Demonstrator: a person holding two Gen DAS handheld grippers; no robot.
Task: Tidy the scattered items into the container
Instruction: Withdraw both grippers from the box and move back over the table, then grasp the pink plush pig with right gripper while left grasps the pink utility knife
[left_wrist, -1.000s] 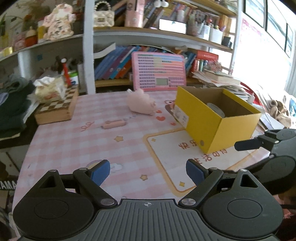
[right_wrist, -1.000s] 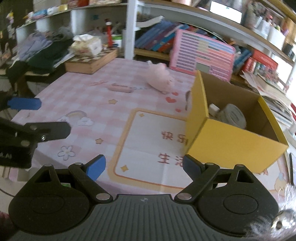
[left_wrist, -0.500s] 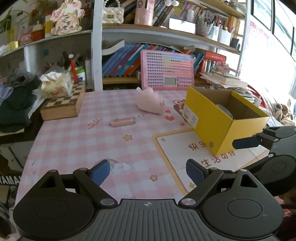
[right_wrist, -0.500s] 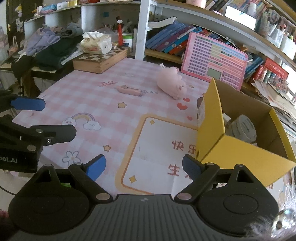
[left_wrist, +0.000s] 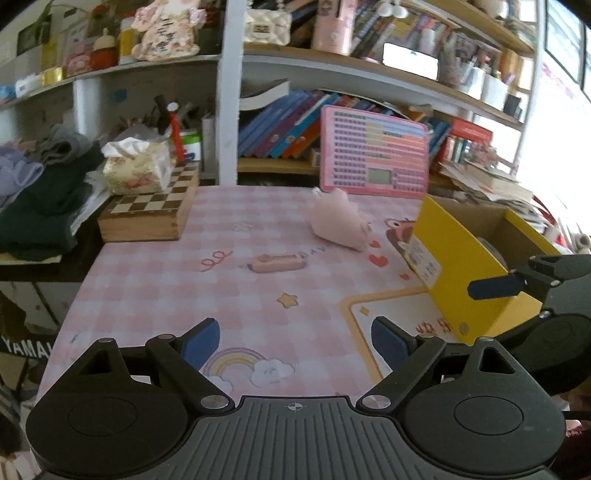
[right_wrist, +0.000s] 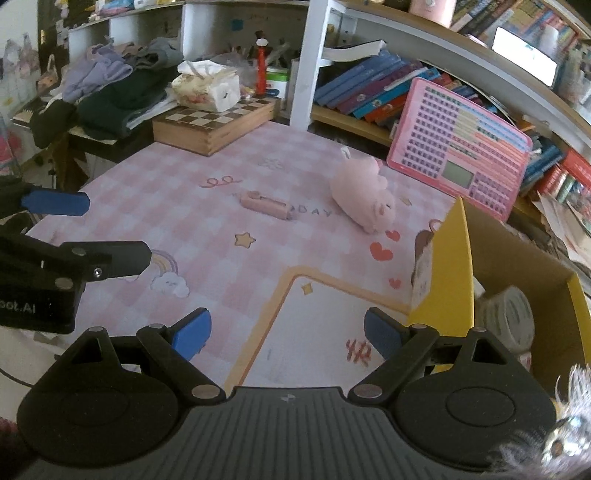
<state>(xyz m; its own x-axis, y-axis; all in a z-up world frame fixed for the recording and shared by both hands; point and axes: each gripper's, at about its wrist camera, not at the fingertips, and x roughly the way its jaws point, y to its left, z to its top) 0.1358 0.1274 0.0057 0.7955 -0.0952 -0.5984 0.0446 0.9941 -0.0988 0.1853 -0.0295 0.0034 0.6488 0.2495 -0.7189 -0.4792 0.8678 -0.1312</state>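
Observation:
A yellow cardboard box stands open at the right of the pink checked table; a roll of tape lies inside. A pink plush pig and a small pink utility knife lie on the table in the middle, apart from each other. My left gripper is open and empty, above the table's near edge. My right gripper is open and empty, near the box's left wall.
A wooden chessboard box with a tissue pack sits at the far left. A pink toy keyboard leans against the bookshelf behind. Clothes pile up on the left.
Both grippers have moved forward and leftward over the table; the pig and the knife look closer. Both stay open and empty. The objects have not moved.

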